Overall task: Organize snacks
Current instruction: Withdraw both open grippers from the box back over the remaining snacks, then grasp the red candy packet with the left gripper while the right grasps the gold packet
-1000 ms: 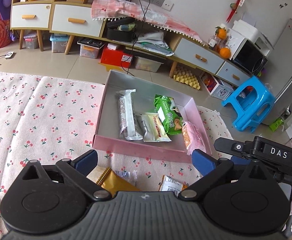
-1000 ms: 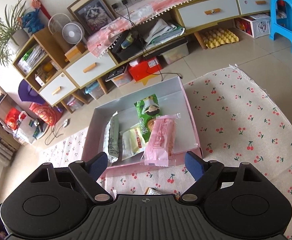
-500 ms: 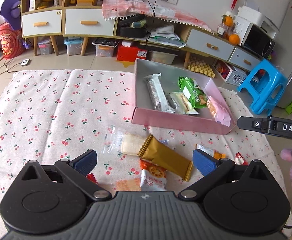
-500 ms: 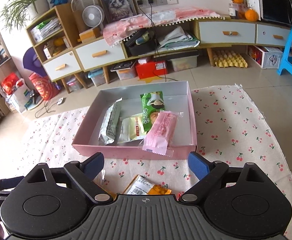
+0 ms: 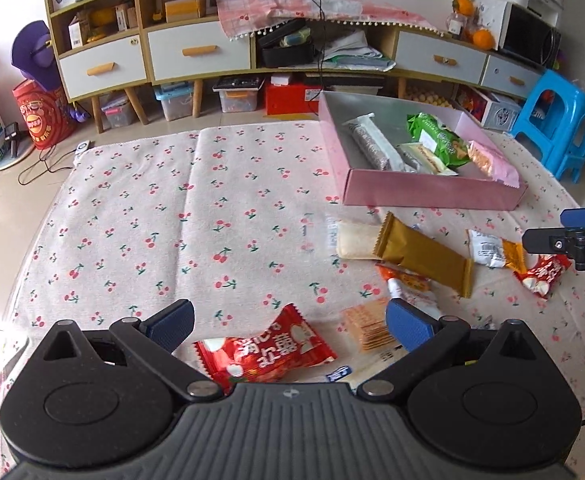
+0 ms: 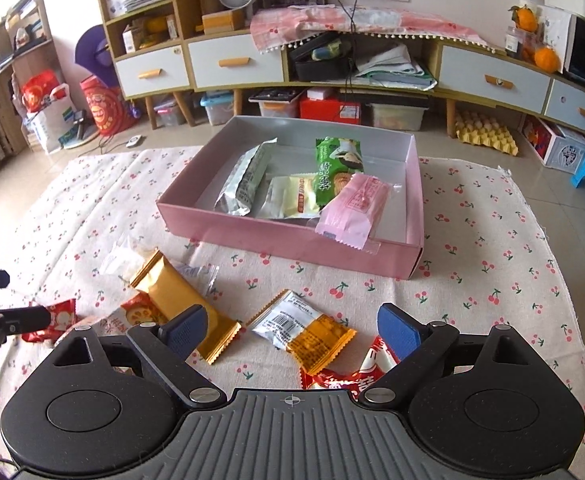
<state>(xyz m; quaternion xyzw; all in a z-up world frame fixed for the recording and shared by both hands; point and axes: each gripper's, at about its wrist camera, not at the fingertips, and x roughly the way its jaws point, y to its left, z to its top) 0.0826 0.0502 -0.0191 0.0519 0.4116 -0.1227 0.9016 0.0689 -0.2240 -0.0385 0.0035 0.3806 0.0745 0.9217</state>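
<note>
A pink box (image 6: 292, 242) (image 5: 432, 194) on the cherry-print cloth holds several snack packs; a pink pack (image 6: 352, 210) leans over its front wall. Loose snacks lie in front of it: a gold pack (image 5: 424, 258) (image 6: 184, 300), a white-and-orange pack (image 6: 304, 330) (image 5: 492, 248), a clear pack (image 5: 352, 244), crackers (image 5: 368, 326) and red packs (image 5: 264, 348) (image 6: 344, 376). My left gripper (image 5: 290, 326) is open and empty, just above the red pack. My right gripper (image 6: 290, 330) is open and empty over the white-and-orange pack.
The cloth (image 5: 172, 220) stretches left of the box. Beyond it are a tiled floor, a long low cabinet (image 6: 332, 68) with storage bins under it, and a blue stool (image 5: 552, 120) at the right. The other gripper's tip shows at each view's edge.
Both grippers have drawn back from the box toward the near side of the cloth, bringing the loose snacks into view. Both stayed open and empty. The pink pack stays leaning on the box wall.
</note>
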